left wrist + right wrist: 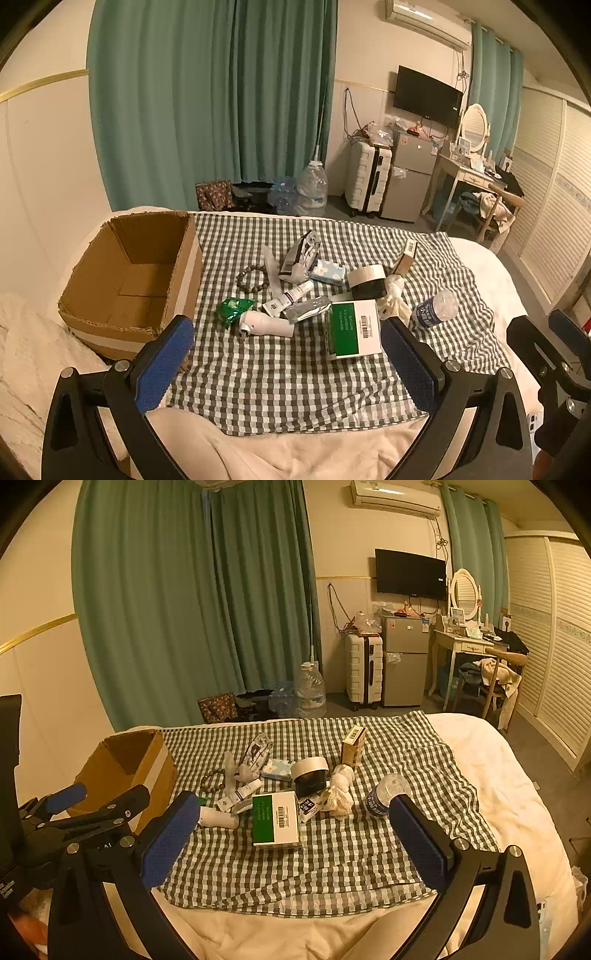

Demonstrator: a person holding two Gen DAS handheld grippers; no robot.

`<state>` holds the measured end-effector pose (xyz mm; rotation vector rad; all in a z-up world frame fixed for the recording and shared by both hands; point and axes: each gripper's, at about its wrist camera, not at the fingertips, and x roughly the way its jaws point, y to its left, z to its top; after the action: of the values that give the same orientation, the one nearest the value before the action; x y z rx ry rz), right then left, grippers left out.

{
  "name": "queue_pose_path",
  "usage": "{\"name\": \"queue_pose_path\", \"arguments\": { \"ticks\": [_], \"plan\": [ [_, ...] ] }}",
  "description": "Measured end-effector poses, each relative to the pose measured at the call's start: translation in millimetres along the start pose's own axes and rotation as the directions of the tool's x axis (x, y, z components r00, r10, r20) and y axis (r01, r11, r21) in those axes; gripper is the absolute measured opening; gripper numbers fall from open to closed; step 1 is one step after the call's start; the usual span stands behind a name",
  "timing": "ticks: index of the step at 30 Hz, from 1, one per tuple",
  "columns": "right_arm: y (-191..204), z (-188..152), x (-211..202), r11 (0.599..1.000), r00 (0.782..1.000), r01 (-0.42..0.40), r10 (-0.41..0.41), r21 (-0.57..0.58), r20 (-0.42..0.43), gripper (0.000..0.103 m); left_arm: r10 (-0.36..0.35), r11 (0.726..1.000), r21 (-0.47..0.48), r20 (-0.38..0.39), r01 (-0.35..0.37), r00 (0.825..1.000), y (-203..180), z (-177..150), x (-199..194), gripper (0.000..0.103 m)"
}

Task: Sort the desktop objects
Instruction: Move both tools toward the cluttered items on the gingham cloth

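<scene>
A pile of small objects lies on a checked cloth (291, 391) (332, 864) spread over a bed. It includes a green-and-white box (352, 328) (275, 819), a water bottle (436, 308) (384, 794), a white spray bottle (266, 325) (218, 818), a tape roll (367, 282) (310, 773), a bead bracelet (253, 280) and a tube (291, 297). An open cardboard box (129, 273) (125, 771) stands at the cloth's left edge and looks empty. My left gripper (288, 365) and right gripper (293, 840) hover side by side short of the pile. Both are open wide with nothing between the blue pads.
A tissue pack (328, 273) and a small brown carton (353, 746) lie at the far side of the pile. White bedding (498, 775) surrounds the cloth. Beyond the bed are green curtains, water jugs (312, 184), a suitcase, a small fridge and a dressing table.
</scene>
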<state>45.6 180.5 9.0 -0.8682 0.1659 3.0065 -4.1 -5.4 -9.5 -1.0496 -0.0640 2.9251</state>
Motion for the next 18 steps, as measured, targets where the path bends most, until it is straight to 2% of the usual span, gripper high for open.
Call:
{"name": "queue_pose_path", "arguments": {
  "ticks": [9,14,18],
  "plan": [
    [-4.2,-4.1,4.9,1.000,1.000,0.004,-0.004,0.012,-0.007,0.103,-0.003,1.000,0.019,0.005,0.003,1.000,-4.3,-2.7,2.6,0.103],
    [-7.9,-4.8,8.7,1.000,1.000,-0.006,0.006,0.026,-0.011,0.103,-0.013,1.000,-0.021,-0.009,0.013,1.000,-3.6,-4.1,8.0,0.103],
    [-10.3,-6.9,11.7,1.000,1.000,0.006,-0.006,0.017,-0.001,0.103,0.007,1.000,-0.023,-0.026,-0.007,1.000,-5.9,-6.5,16.4,0.103]
  ]
}}
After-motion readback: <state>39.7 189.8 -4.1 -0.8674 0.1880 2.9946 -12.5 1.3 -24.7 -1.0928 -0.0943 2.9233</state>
